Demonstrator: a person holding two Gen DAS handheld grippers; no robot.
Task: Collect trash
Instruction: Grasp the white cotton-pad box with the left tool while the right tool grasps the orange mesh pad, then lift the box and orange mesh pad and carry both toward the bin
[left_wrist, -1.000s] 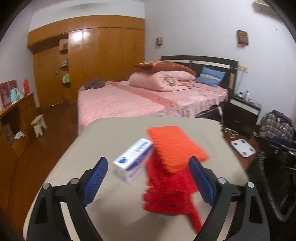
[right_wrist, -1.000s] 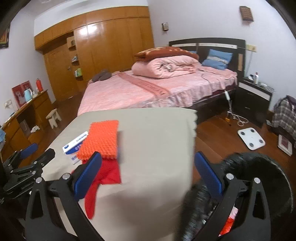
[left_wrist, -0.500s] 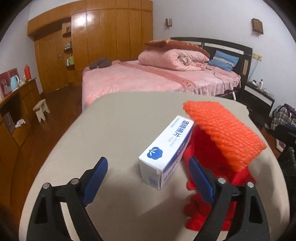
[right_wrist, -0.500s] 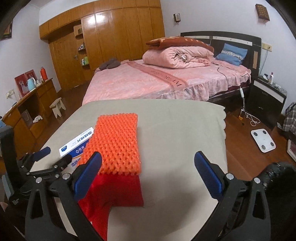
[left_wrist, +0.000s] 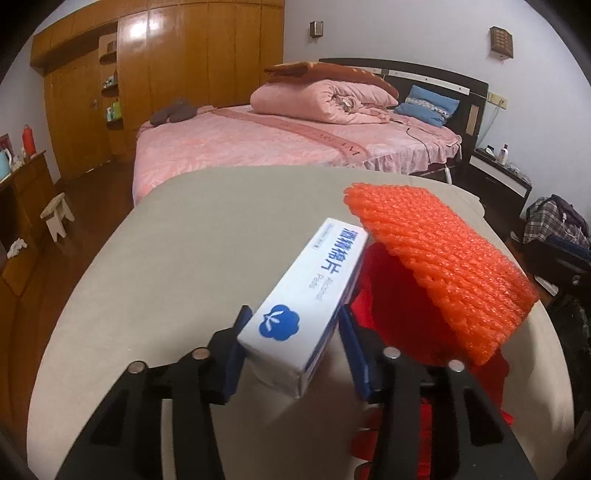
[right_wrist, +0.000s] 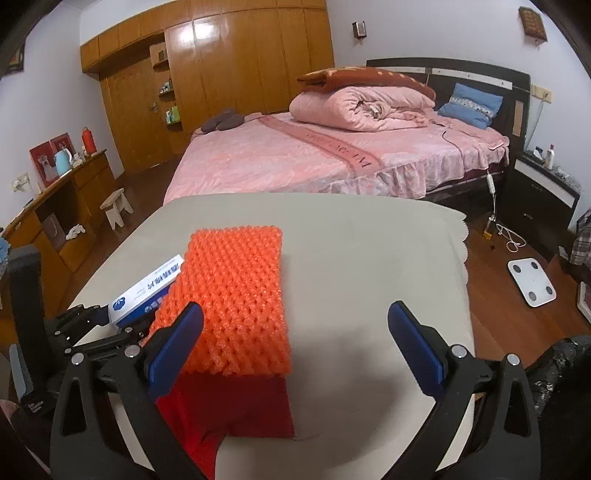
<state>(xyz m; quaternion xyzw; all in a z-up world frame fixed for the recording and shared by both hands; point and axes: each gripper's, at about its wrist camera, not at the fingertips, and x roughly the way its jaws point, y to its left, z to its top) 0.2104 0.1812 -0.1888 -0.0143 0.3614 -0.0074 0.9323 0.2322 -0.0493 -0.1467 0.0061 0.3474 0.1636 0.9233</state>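
Note:
A white and blue cardboard box lies on the beige table; my left gripper is shut on its near end. An orange foam net leans over a red cloth right of the box. In the right wrist view the box, the foam net and the red cloth lie at the left, with the left gripper on the box. My right gripper is open and empty above the table, near the net's right edge.
A black trash bag sits off the table's right side. A pink bed stands behind the table. A wooden cabinet and a small stool are at the left. A white scale lies on the floor at the right.
My left gripper moved forward around the box and closed on it. My right gripper swung left from the trash bag toward the foam net.

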